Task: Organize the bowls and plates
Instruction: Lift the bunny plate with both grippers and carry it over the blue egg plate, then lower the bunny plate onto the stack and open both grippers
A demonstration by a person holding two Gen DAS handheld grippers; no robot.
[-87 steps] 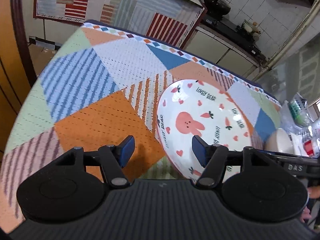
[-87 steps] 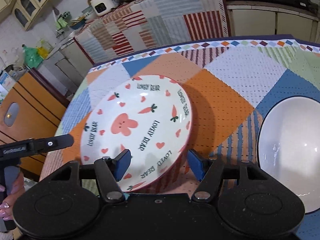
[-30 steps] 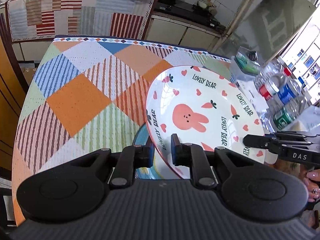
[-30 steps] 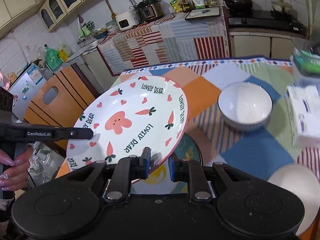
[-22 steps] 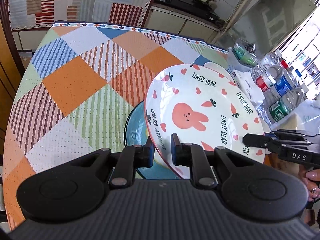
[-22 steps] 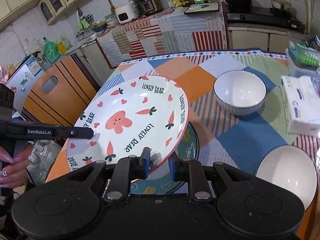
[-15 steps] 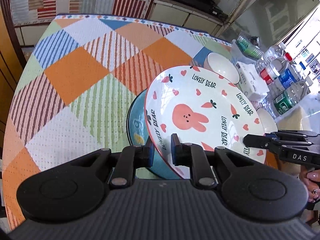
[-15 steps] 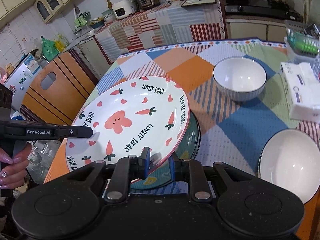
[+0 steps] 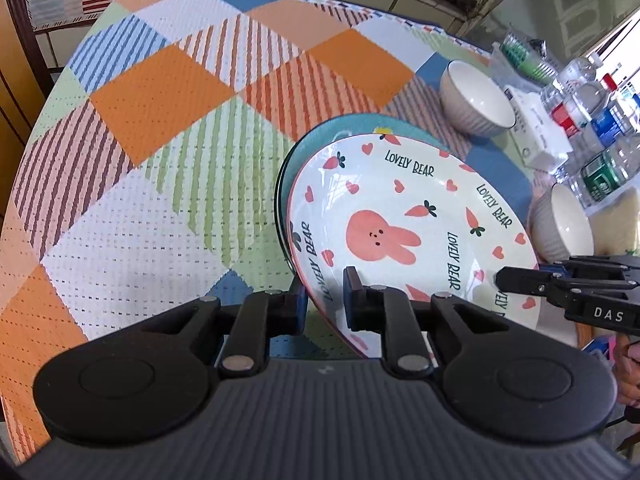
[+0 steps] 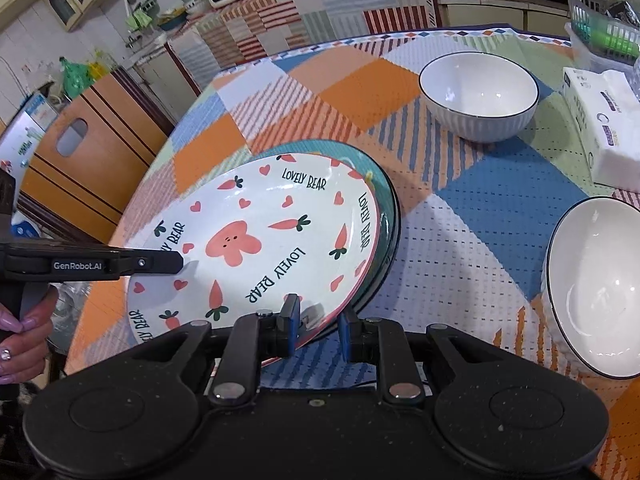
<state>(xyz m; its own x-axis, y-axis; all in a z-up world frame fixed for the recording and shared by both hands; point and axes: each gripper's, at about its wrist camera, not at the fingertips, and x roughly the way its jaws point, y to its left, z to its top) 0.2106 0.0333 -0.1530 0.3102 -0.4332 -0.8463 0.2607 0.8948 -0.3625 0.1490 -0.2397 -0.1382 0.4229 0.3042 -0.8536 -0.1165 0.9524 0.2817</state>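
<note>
A white rabbit plate with carrots, hearts and "LOVELY BEAR" lettering sits tilted on a teal plate on the patchwork tablecloth. My left gripper is shut on its near rim. In the right wrist view my right gripper is shut on the opposite rim of the same plate, above the teal plate. Two white ribbed bowls stand on the table, one far and one near the edge.
A white tissue pack and a green basket lie at the table's right side. Several water bottles stand beyond the bowls. A wooden cabinet stands left of the table.
Both grippers closed on the rabbit plate, lifted it and carried it toward the near side of the table. It has come down over the teal plate.
</note>
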